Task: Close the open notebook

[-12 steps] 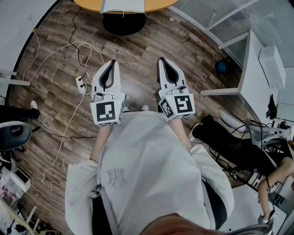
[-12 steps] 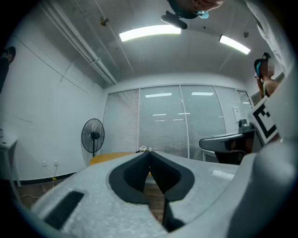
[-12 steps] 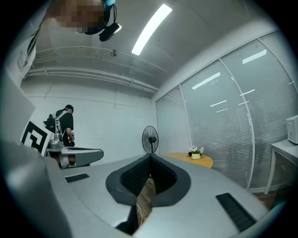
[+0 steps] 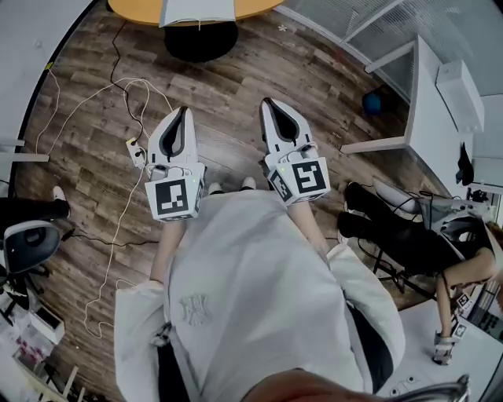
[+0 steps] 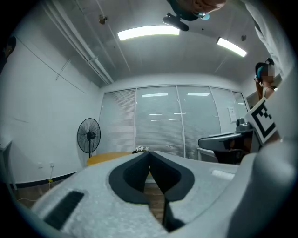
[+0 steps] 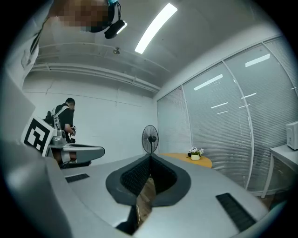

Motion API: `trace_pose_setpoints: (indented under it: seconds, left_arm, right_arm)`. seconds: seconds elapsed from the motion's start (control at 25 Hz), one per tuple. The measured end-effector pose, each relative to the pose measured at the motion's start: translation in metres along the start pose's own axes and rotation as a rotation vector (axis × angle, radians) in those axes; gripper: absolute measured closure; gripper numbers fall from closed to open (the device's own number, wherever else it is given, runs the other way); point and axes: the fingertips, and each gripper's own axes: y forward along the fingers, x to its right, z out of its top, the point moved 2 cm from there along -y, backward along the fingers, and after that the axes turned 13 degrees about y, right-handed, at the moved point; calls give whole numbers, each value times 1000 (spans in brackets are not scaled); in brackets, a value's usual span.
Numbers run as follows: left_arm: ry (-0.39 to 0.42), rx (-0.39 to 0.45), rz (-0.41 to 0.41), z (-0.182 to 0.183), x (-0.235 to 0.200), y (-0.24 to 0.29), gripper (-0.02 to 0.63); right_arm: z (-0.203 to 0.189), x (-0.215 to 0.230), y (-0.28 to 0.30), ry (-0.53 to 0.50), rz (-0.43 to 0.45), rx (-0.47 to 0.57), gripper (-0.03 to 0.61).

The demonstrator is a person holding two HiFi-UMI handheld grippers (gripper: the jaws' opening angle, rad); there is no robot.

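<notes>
The open notebook [image 4: 197,12] lies on a round orange table [image 4: 134,11] at the top edge of the head view, well ahead of both grippers. My left gripper [image 4: 185,110] is held level above the wooden floor, its jaws shut with nothing between them. My right gripper [image 4: 269,103] is beside it, also level, tips together and empty. In the left gripper view the jaws of the left gripper [image 5: 149,153] meet at the tip, with the orange table [image 5: 111,158] far behind. The right gripper [image 6: 150,157] likewise shows closed tips in its own view.
White cables [image 4: 118,86] and a power strip [image 4: 137,151] lie on the floor to the left. A black table base [image 4: 200,41] stands under the table. A standing fan [image 5: 88,137] is by the wall. A white desk [image 4: 440,102] and a seated person [image 4: 416,235] are on the right.
Both grippers and the view have shifted slightly left and up; the table and notebook sit a little nearer the top edge. Both jaws stay shut.
</notes>
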Motion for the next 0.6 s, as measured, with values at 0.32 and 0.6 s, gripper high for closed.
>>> trace_pose_setpoints:
  seconds: [0.32,0.6]
  left_arm:
    - [7,15,-51,0,-1,-3,598]
    - [-16,-30,-50,-16,-7,16,598]
  right_arm:
    - [1,-15,-14,-30,-7,32,586]
    - [-11,1,-2,2,-19,-4,586]
